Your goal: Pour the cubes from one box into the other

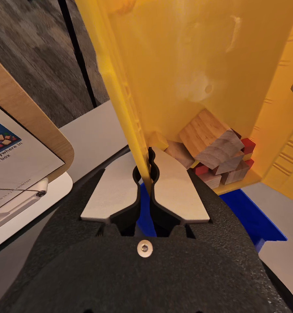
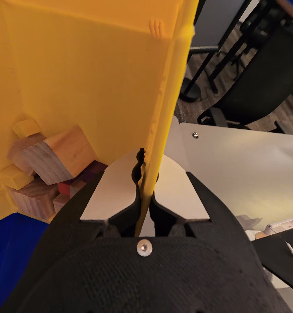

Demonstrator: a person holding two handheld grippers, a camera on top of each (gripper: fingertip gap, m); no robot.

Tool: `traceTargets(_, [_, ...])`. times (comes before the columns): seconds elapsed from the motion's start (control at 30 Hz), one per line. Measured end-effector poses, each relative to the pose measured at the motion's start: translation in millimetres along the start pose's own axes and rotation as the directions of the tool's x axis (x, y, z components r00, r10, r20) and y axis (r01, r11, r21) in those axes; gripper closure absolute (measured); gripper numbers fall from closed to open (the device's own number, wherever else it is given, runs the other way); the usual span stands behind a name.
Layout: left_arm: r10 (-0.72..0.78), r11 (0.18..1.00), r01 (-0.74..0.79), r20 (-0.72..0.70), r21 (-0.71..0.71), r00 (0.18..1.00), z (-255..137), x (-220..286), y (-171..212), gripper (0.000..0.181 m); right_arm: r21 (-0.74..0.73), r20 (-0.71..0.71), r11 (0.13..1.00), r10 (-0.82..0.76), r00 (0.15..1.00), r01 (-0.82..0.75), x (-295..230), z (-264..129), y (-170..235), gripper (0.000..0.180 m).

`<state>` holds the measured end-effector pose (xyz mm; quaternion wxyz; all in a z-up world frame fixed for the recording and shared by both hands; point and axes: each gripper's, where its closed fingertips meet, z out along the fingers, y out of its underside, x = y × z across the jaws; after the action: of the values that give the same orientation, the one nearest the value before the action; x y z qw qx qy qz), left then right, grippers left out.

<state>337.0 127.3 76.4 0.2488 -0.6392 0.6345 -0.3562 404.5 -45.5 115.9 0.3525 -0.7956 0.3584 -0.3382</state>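
A yellow plastic box [image 1: 184, 67] is tipped steeply up, its floor facing me. My left gripper [image 1: 148, 162] is shut on its left wall. My right gripper [image 2: 144, 166] is shut on the right wall of the yellow box [image 2: 83, 67]. Several wooden cubes [image 1: 215, 149], plain, red and yellow, are piled against its lower edge; the cubes also show in the right wrist view [image 2: 45, 162]. A blue box [image 1: 254, 218] lies just below that edge, and the blue box fills the lower left of the right wrist view [image 2: 10, 250].
A white table [image 1: 94, 135] bears the boxes; it also shows in the right wrist view [image 2: 235, 169]. A wooden board with a printed sheet [image 1: 20, 152] stands at the left. Black chairs [image 2: 254, 88] stand on the carpet beyond the table. A black mat [image 2: 281, 254] lies at the right.
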Motion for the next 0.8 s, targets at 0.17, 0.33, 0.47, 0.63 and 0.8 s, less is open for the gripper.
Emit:
traceTargets(0.17, [-0.017,0.993,0.018,-0.011,0.113,1.0,-7,-1,3,0.175,0.102,-0.05,0.994,-0.041,0.998,0.046,-4,-12,-9,0.176])
traceTargets(0.33, [-0.013,0.979,0.016,-0.015,0.201,1.0,-14,-1,9,0.175,0.185,-0.095,0.979,-0.068,0.993,0.085,-10,-25,-10,0.177])
traceTargets(0.47, [-0.016,0.957,0.028,-0.042,0.289,0.999,-19,0,11,0.175,0.263,-0.154,0.956,-0.09,0.984,0.128,-14,-39,-11,0.177])
traceTargets(0.63, [0.007,0.926,0.015,-0.057,0.378,0.998,-25,3,17,0.175,0.339,-0.217,0.924,-0.108,0.97,0.179,-18,-55,-11,0.177])
traceTargets(0.8, [0.03,0.88,0.003,-0.062,0.475,0.998,-31,6,23,0.175,0.438,-0.262,0.874,-0.098,0.96,0.209,-21,-68,-8,0.178])
